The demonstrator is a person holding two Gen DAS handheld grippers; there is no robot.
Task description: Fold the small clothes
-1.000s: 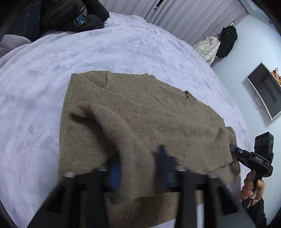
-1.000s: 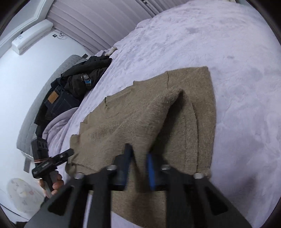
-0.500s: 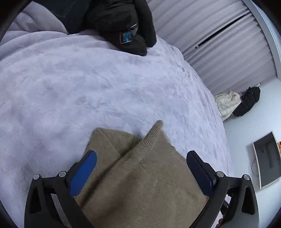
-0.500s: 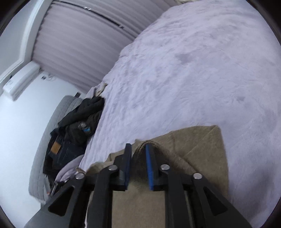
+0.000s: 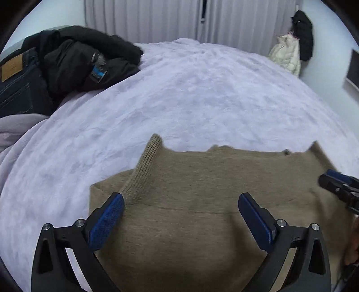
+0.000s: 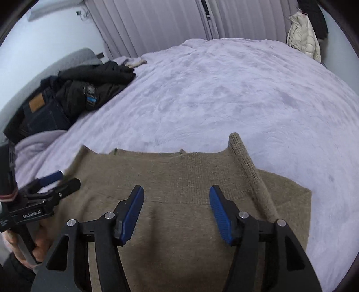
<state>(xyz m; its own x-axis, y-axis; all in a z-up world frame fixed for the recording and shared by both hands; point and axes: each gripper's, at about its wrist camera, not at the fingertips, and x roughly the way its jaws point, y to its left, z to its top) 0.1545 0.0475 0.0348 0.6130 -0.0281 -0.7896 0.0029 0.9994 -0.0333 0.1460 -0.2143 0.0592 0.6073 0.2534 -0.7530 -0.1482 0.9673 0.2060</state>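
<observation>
A wide bed covered with a pale lilac plush blanket [image 5: 202, 94] fills the room, with long grey pleated curtains [image 5: 157, 20] hanging behind it. At the far left of the bed sits a heap of dark clothes: folded dark blue denim jeans with a tan leather patch [image 5: 15, 83] and, beside them, a crumpled black jacket [image 5: 85, 58]. A lighter grey-lilac throw [image 5: 15, 128] is bunched just below that heap.

On the near part of the bed lies the olive-brown knitted sweater [image 5: 202, 191], spread flat with both sleeves folded inward. In the left wrist view its left ribbed sleeve cuff [image 5: 148, 161] runs up over the body and pokes past the far edge. The left gripper [image 5: 180, 211] hovers over the sweater with its blue-padded fingers spread wide apart and nothing between them but the flat knit below.

In the right wrist view the right gripper [image 6: 176, 204] also hovers over the sweater body; its jaws are opening, the pads are clear of the fabric and hold nothing. To its right the other ribbed sleeve cuff [image 6: 242, 152] lies folded across the sweater.

At the far right, a cream quilted jacket [image 5: 287, 54] and a black coat [image 5: 304, 31] hang by the wall, and a dark flat screen [image 5: 353, 69] is mounted there.
</observation>
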